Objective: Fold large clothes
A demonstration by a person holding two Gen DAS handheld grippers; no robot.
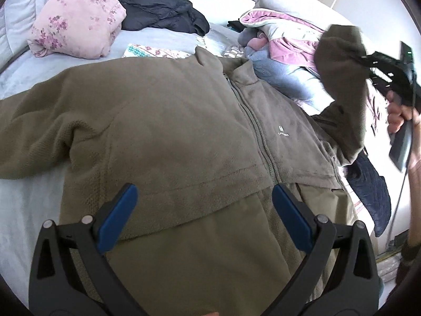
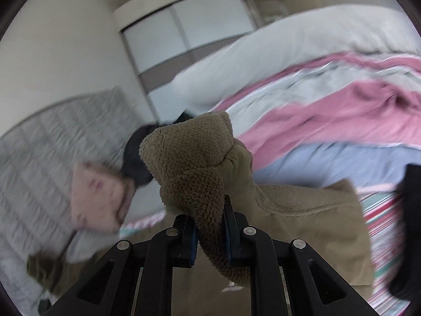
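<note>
At the right edge of the left wrist view, the person's right hand (image 1: 402,121) grips the handle of the right gripper (image 2: 209,230), raised above the bed and pointing across it toward the jacket. Its blue pads (image 2: 191,239) are pressed together on the cuff end of the right-hand sleeve (image 2: 194,163) of the olive fleece jacket (image 1: 171,121), so that the sleeve is lifted clear of the bedding and hangs from the jaws back to the shoulder. Nearer the lens, the left gripper (image 1: 202,208) is tilted downward over the jacket's lower edge, its jaws standing wide apart with nothing between them, the pads just above the folded-up hem. The jacket lies front side up on the pale grey bed sheet (image 1: 23,210), zip closed, collar toward the far side; its other sleeve (image 1: 31,123) stretches flat to the left of the view. Beyond the collar lie a patterned folded cloth (image 1: 155,51), a pink floral bundle (image 1: 76,18) and a dark jacket (image 1: 163,8), all well apart from both grippers. Beside the lifted sleeve a heap of pink, grey and light blue bedding (image 1: 284,36) rises, and a navy quilted garment (image 1: 371,187) lies at the bed's right edge beneath the right hand. Much of the right wrist view's background is blurred; a wardrobe with sliding doors (image 2: 189,26) can be made out.
</note>
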